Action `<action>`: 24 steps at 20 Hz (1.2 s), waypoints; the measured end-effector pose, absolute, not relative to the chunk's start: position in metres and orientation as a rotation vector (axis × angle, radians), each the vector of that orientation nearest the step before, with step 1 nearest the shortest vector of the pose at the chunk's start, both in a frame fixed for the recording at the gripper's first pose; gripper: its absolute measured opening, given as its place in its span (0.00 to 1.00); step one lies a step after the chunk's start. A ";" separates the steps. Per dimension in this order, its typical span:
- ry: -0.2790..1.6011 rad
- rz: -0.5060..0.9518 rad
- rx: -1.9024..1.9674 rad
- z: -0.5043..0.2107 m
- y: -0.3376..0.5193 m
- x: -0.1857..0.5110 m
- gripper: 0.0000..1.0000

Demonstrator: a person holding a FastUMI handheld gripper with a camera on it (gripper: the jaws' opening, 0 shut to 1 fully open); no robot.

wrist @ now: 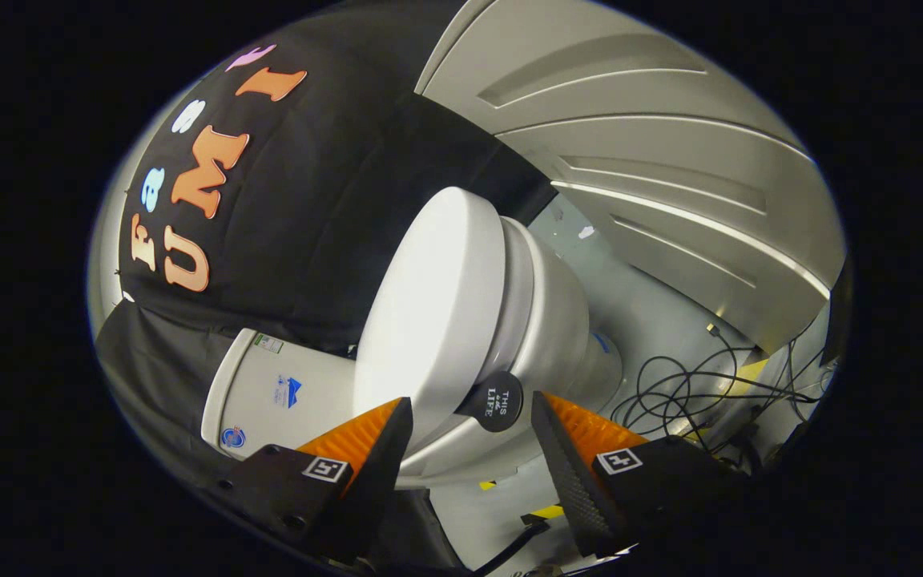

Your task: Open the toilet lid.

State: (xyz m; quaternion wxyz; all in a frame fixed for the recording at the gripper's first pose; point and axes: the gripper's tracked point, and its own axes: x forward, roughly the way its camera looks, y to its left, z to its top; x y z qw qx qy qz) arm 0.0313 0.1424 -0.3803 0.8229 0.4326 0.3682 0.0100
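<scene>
Looking along the tool [469,437], I see its fingers spread wide, gripping nothing. The toilet lid [429,308] lies just ahead of them, closed on the seat (the view is tilted), and its round black tab [493,399] sits between the fingertips. Cables [694,385] lie on the floor [646,312] beyond.

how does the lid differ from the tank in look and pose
The lid is a smooth, rounded, unmarked oval; the tank is boxy and carries stickers. The lid lies closed over the bowl just ahead of the open gripper, with a dark round tab at its edge; the tank stands behind, against the black cloth. Both are glossy white.
</scene>
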 end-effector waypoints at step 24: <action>0.776 0.011 1.085 -0.392 0.134 0.038 0.08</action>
